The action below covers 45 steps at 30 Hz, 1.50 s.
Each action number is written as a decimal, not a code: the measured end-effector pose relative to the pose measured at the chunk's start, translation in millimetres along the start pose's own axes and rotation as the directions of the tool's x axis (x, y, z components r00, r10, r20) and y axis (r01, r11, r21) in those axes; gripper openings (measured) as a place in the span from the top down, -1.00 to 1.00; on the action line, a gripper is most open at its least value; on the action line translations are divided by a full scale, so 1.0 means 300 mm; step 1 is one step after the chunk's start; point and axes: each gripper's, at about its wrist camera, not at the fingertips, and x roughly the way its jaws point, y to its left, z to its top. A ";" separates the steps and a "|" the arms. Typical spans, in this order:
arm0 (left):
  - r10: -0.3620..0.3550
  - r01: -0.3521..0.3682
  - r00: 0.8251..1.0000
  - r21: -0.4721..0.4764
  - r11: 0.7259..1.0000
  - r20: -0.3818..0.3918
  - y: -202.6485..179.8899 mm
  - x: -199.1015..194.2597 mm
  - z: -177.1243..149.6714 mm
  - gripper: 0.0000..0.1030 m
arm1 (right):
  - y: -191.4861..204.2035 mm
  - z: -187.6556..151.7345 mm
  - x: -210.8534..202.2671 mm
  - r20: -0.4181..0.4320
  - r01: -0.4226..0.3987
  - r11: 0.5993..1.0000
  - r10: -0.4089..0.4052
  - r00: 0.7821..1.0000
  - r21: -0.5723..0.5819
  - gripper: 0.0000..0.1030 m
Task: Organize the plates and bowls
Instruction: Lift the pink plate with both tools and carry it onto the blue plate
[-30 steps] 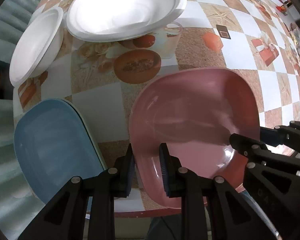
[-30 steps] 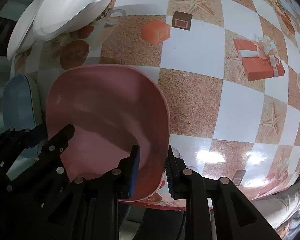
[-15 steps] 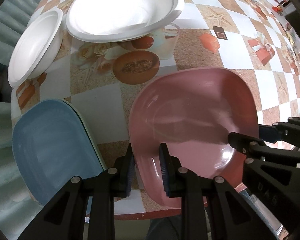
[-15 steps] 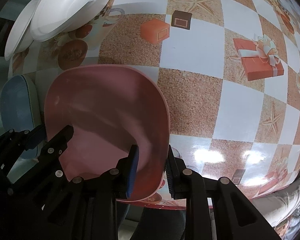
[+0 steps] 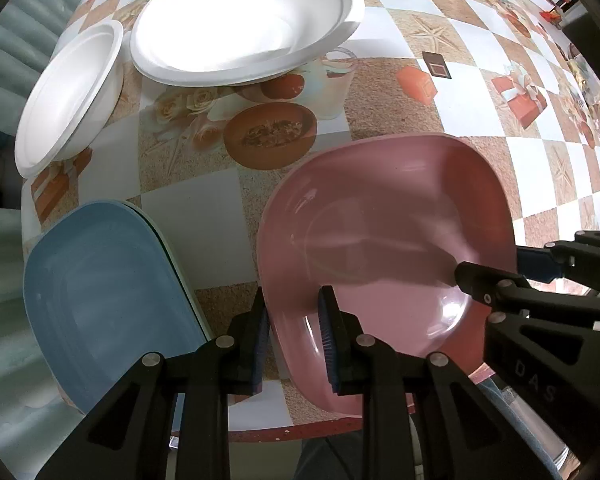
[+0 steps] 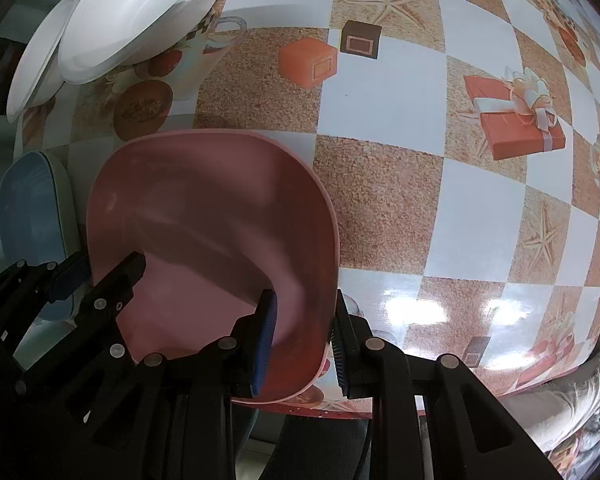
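The pink, rounded-square plastic plate (image 5: 384,248) sits at the near edge of the table (image 5: 204,216), which is covered with a checked, printed oilcloth, and both tools have hold of it. The left gripper (image 5: 293,334) straddles the plate's left rim, one finger inside the dish and one outside, clamped onto the wall. The right gripper (image 6: 303,334) does the same on the opposite rim, its blue-padded fingers (image 6: 265,338) pinching the raised edge between them. Holding two opposite sides this way probably keeps the wide, shallow dish level and stops it from swinging, which a single pinch at one edge would not do.

Just beside the plate, at the table's near left corner, lies a light blue rounded plate (image 5: 100,300) on top of a pale green one whose rim peeks out beneath it; that stack looks like the likely place for the pink plate. Farther back stand a large white foam plate (image 5: 240,16) and a smaller white foam bowl (image 5: 68,96) near the left edge.
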 end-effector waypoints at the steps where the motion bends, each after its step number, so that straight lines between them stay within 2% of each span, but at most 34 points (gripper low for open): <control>1: 0.000 0.000 1.000 0.001 1.000 0.000 0.000 0.001 0.002 0.50 | -0.001 -0.001 0.001 0.000 0.001 1.000 -0.001 1.000 0.000 0.47; 13: 0.002 -0.002 1.000 0.008 1.000 -0.003 -0.008 0.018 0.015 0.50 | -0.002 -0.003 0.003 0.000 0.000 1.000 0.000 1.000 0.003 0.47; 21: -0.024 0.024 0.999 0.009 1.000 -0.032 -0.012 0.046 0.029 0.50 | -0.027 -0.012 -0.007 -0.017 -0.031 0.998 0.032 0.999 0.054 0.48; 30: -0.025 0.024 0.999 0.004 1.000 0.034 0.005 -0.057 0.067 0.50 | -0.049 -0.024 -0.091 0.007 -0.041 0.998 0.041 0.999 0.049 0.48; 37: -0.014 0.016 0.997 -0.030 0.999 0.082 0.089 -0.144 0.070 0.50 | -0.002 0.001 -0.182 0.043 -0.052 0.999 0.051 0.998 0.011 0.48; 45: 0.033 -0.019 0.996 -0.168 0.986 0.083 0.286 -0.186 0.018 0.50 | 0.184 0.027 -0.230 0.047 -0.069 0.991 0.074 0.996 -0.112 0.47</control>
